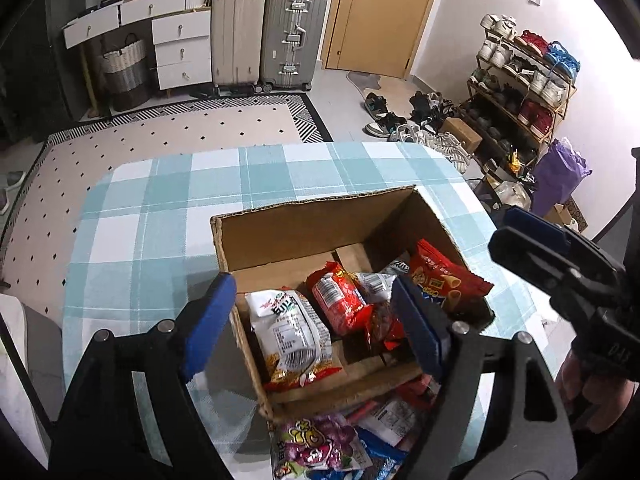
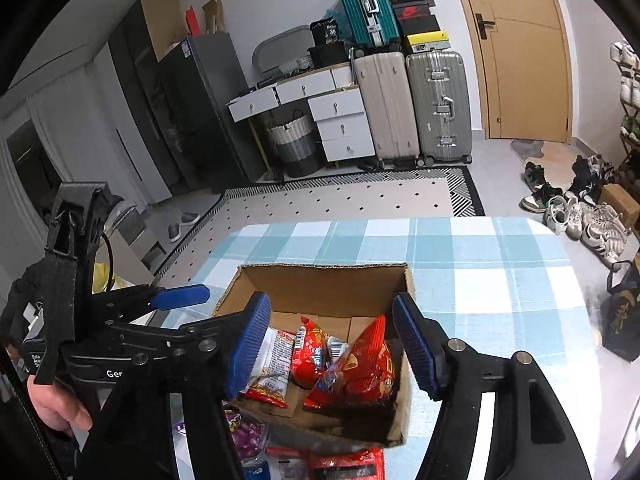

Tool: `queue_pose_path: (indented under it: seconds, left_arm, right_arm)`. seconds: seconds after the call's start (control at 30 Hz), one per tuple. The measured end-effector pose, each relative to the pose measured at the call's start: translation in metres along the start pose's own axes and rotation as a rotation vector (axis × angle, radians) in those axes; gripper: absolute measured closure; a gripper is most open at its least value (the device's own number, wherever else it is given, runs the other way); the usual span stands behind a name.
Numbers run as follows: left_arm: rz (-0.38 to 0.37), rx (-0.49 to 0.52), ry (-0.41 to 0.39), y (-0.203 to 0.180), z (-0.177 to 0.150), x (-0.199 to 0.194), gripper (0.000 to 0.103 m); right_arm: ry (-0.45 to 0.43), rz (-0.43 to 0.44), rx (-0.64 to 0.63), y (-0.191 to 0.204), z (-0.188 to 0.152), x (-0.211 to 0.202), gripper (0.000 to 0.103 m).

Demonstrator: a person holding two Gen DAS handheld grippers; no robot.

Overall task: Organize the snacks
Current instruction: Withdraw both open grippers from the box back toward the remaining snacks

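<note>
Sitting on the worktop, which wears a blue-and-white checked cloth, an open cardboard box already holds several snack packets. In the left wrist view a white packet lies against the box's near-left wall, a red packet rests beside it toward the middle, and a larger red bag printed with cone-shaped snacks leans against the right wall. More packets lie on the cloth just outside the near wall, among them a purple one.

The left claw hovers above the near-left part of the box, its blue pads spread wide with nothing between them. The right claw is likewise gaping and empty, poised over the box from the near side; its view looks down on the red bag and the white packet. Each claw shows at the edge of the other's view.

Beyond the worktop stand two suitcases, a white drawer unit and a wooden door
</note>
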State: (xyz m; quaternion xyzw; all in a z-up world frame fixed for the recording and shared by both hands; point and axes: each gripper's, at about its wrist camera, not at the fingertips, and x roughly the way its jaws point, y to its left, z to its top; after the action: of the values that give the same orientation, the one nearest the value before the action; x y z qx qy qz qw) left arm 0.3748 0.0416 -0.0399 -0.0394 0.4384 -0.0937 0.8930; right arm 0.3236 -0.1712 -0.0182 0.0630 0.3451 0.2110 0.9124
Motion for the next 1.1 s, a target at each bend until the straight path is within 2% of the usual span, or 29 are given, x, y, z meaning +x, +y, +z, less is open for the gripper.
queue_pose_path:
  seconds: [0.43,0.77,0.87,1.1]
  left_arm:
    - [0.026,0.010,-0.079,-0.022,-0.029,-0.074,0.021]
    - [0.037,0.020,-0.146,-0.044,-0.062,-0.127,0.019]
    - [0.041,0.025,-0.166,-0.050,-0.072,-0.140,0.015]
    - [0.045,0.040,-0.195,-0.063,-0.099,-0.165,0.014]
  right_arm:
    - [-0.084,0.000,-0.047,0.026,-0.011,-0.076,0.030]
    - [-0.121,-0.003,-0.067,0.049,-0.041,-0.137,0.023]
    - [-0.129,-0.004,-0.072,0.055,-0.052,-0.152,0.022]
    - [-0.140,-0.005,-0.077,0.066,-0.075,-0.178,0.022]
